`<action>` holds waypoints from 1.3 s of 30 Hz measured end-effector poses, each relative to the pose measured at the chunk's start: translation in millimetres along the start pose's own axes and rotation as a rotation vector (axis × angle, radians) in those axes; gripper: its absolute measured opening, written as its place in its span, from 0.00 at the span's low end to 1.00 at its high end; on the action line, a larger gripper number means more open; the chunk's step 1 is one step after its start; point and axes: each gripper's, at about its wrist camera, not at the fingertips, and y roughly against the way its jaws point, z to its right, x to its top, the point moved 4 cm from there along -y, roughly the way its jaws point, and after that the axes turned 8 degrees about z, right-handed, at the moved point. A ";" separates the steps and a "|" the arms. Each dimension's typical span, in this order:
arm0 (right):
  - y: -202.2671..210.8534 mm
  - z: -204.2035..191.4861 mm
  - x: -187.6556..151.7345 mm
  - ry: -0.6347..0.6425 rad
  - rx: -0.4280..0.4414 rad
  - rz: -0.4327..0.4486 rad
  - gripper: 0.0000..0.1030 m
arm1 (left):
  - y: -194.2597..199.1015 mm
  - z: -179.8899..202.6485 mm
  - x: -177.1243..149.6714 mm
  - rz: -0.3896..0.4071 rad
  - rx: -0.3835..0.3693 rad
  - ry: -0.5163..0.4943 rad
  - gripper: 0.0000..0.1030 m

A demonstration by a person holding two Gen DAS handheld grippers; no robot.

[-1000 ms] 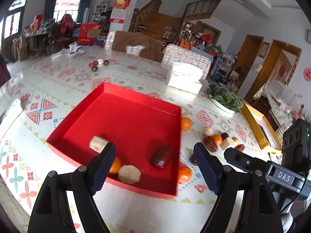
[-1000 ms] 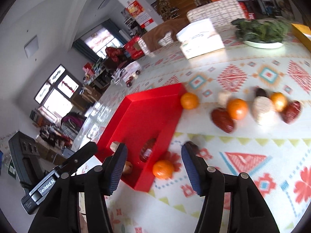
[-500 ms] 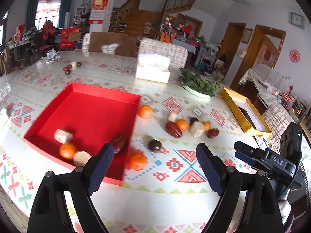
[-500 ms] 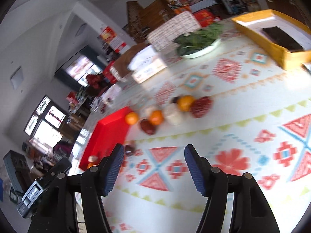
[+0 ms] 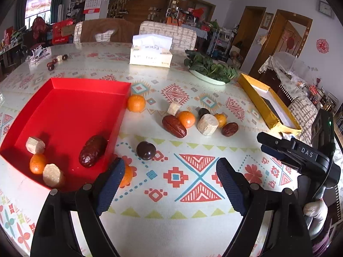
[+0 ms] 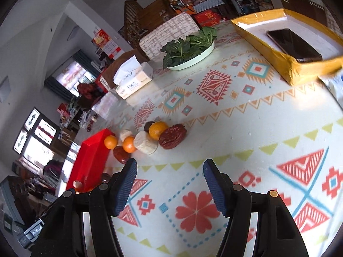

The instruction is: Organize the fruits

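Observation:
A red tray lies at the left on the patterned table; it also shows in the right wrist view. It holds a red date, an orange and two beige chunks. A dark round fruit and an orange lie beside the tray. A cluster of oranges, dates and beige chunks lies mid-table, also in the right wrist view. My left gripper is open and empty above the table. My right gripper is open and empty, short of the cluster.
A tissue box and a plate of greens stand at the back. A yellow box holding a phone lies at the right. The right gripper's body shows at the right in the left wrist view. Chairs stand behind the table.
Both grippers have swung right, away from the tray, and pulled back. The mid-table fruit cluster now sits ahead of both. Both stay open and empty.

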 end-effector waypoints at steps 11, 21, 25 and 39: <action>-59.7 -9.2 10.1 0.142 -0.076 -0.091 0.67 | -24.8 -5.5 2.3 -0.036 0.001 0.014 0.84; -80.4 -20.5 14.8 0.237 -0.121 -0.067 0.66 | -42.3 -3.8 11.3 -0.047 -0.006 0.010 0.84; -80.6 -18.5 15.0 0.232 -0.111 -0.065 0.48 | -52.1 -0.7 14.0 -0.063 -0.015 0.015 0.84; -67.4 -8.3 18.8 0.172 -0.067 -0.044 0.36 | -102.7 16.7 39.8 -0.082 0.042 -0.091 0.63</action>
